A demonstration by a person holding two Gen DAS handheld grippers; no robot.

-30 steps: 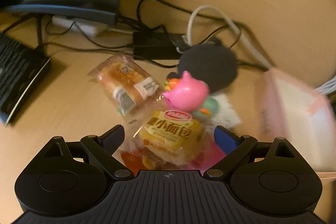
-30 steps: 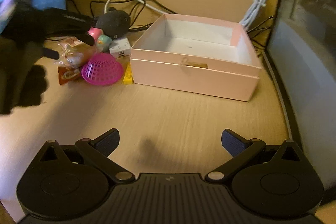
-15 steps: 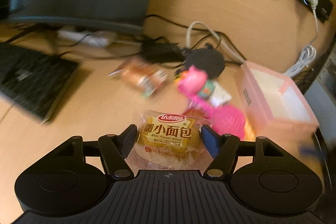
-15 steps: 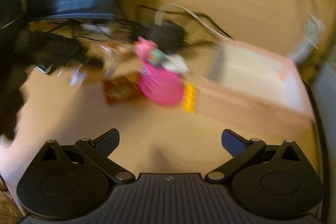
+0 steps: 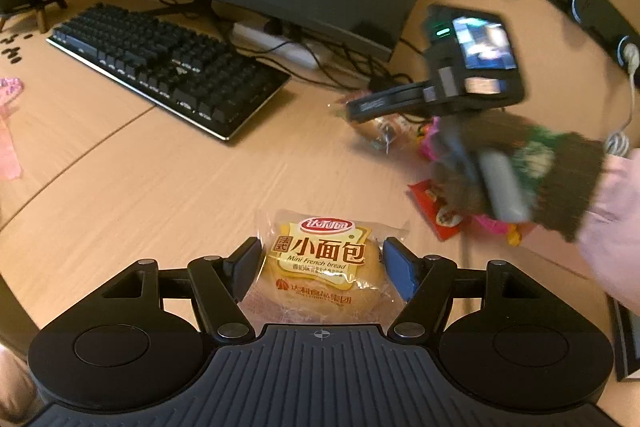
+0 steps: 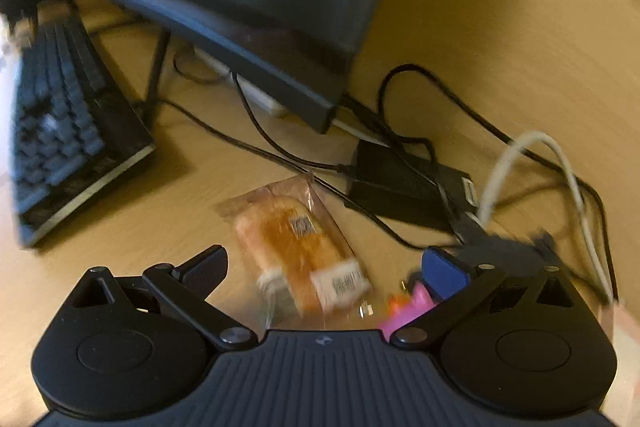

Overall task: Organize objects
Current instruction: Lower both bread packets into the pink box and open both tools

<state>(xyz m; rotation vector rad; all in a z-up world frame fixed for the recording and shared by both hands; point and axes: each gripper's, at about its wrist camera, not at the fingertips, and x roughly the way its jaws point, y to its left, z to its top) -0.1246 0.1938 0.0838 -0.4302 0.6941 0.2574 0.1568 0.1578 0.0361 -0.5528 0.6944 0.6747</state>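
between the left tool [image 5: 320, 263] pads, a bread packet [image 5: 324, 263] sits gripped.

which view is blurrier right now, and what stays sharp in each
Right wrist view: motion-smeared throughout, the keyboard and long bread packet soft, only the right gripper crisp. Left wrist view: mostly sharp, the mini bread packet label readable in the left gripper; only the gloved hand blurs.

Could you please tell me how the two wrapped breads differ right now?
The mini French bread is roundish, with a yellow printed label, and sits clamped in the left gripper. The long bread is oblong, in clear wrap with white barcode stickers, lying free on the desk before the open right gripper. Both are packaged.
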